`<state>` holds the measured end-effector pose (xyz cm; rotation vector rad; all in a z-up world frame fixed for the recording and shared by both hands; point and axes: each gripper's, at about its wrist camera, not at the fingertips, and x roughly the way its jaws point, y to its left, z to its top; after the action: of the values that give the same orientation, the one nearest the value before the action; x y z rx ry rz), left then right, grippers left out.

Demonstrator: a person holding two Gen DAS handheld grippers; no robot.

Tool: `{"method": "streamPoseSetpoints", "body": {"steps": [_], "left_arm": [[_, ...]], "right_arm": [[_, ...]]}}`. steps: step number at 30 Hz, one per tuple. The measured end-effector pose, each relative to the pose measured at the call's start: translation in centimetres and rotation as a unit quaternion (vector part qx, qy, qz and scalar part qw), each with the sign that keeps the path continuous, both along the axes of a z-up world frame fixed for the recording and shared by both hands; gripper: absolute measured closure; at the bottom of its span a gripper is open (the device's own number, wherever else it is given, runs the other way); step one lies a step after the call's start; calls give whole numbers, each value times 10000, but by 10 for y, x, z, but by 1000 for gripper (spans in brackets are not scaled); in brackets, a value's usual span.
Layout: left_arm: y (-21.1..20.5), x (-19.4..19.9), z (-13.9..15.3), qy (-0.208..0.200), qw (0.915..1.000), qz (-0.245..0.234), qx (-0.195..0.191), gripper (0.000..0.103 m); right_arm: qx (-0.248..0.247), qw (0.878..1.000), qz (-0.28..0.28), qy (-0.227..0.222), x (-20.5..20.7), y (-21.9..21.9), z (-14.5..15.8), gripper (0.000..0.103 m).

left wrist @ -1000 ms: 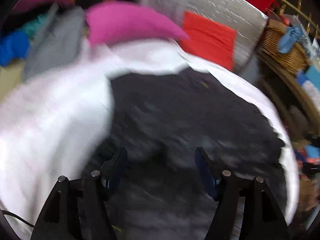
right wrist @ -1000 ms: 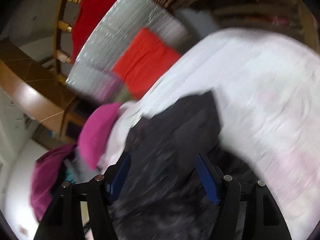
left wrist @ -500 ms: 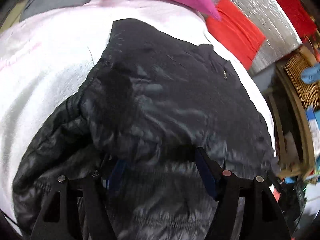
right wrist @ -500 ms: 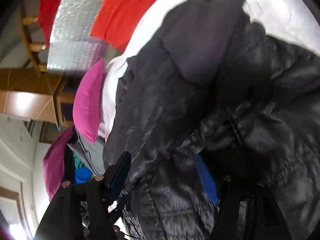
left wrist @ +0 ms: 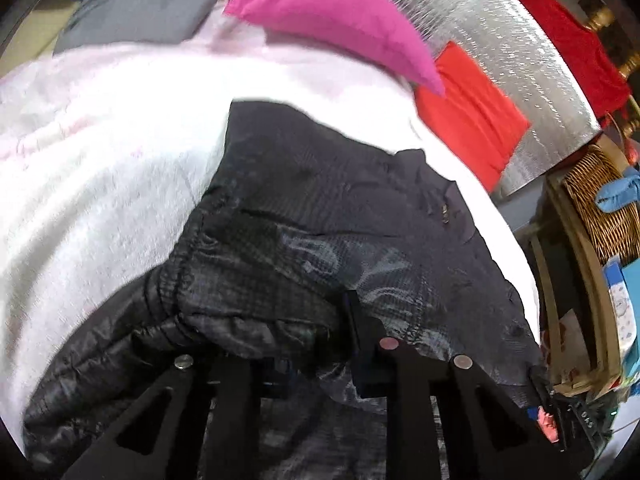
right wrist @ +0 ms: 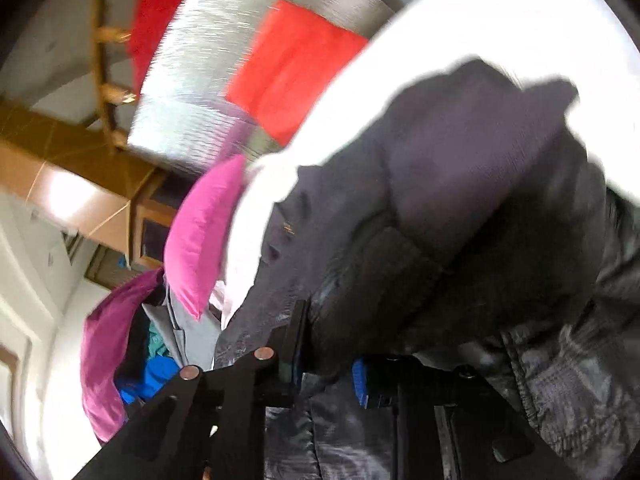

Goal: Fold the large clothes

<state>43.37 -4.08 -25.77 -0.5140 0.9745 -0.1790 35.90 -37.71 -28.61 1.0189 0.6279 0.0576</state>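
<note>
Lying bunched on the white sheet (left wrist: pixel 100 184), near a pink pillow (left wrist: pixel 332 12), the black jacket (left wrist: pixel 320 216) is pinched by both tongs, left (left wrist: pixel 276 336) & right (right wrist: pixel 326 356), each w/ cloth clenched between its tips.

The left tongs (left wrist: pixel 304 344) are matte black plastic, each side a pair of flat angular arms with long triangular cut-outs, and a round silver screw head sits at the top of every arm. The right tongs (right wrist: pixel 326 356) are of the same black build, with two copper-toned round screw heads on their left arms and slot-shaped cut-outs lower down. Bright blue pads line the inner faces of the right fingers (right wrist: pixel 359 378), while on the left tongs only a thin strip of dark blue shows along one black finger.
</note>
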Motion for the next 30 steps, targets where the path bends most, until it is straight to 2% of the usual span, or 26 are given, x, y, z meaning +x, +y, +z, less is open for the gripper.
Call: {"method": "streamPoseSetpoints", "body": {"steps": [2,5,7,9,10,11,13,15,18,19,20,22,23,24,25,28,30], "left_arm": [[-2,-1,-2,51,9997,-40,231,82],[-4,7,-19,445,9986,-54,282,78],[-5,8,-19,473,9983,-64,332,73],[-5,6,-18,481,9982,-54,364,58],[-6,6,-18,475,9983,-55,327,57],[-5,2,-17,464,9984,-62,329,57],[-8,-4,-15,419,9983,-141,377,57],[-15,-10,-13,388,9981,-312,357,57],[-23,-17,-9,260,9971,-472,538,56],[-26,-18,-10,229,9967,-496,593,56],[-26,-18,-10,222,9967,-505,599,56],[-25,-15,-12,233,9968,-506,577,57],[-22,-14,-12,227,9972,-458,545,63],[-18,-14,-10,194,9976,-406,518,70],[-16,-13,-9,145,9980,-360,495,71],[-12,-14,-1,-3,9986,-371,388,71],[-14,-15,-4,29,9976,-404,559,71]], "right_arm": [[-126,9999,31,18,-1,2,1,82],[189,9984,94,529,9,1,-21,82],[375,9962,167,765,11,-3,-28,79],[530,9952,167,804,10,-5,-30,77],[541,9951,198,810,10,-5,-30,68],[523,9948,260,832,10,-3,-28,46],[523,9955,370,697,10,2,-25,27],[319,9967,512,536,12,15,-18,27],[91,9958,665,616,20,30,-23,28],[118,9955,698,632,22,32,-26,35],[99,9954,702,641,25,35,-30,49],[-99,9957,627,671,28,38,-33,69],[-116,9963,578,629,27,38,-32,73],[-164,9968,537,570,26,37,-29,76],[-270,9971,515,495,24,38,-23,79],[-895,9950,449,-3,14,45,8,80],[-1007,9935,520,-45,13,45,12,80]]}}
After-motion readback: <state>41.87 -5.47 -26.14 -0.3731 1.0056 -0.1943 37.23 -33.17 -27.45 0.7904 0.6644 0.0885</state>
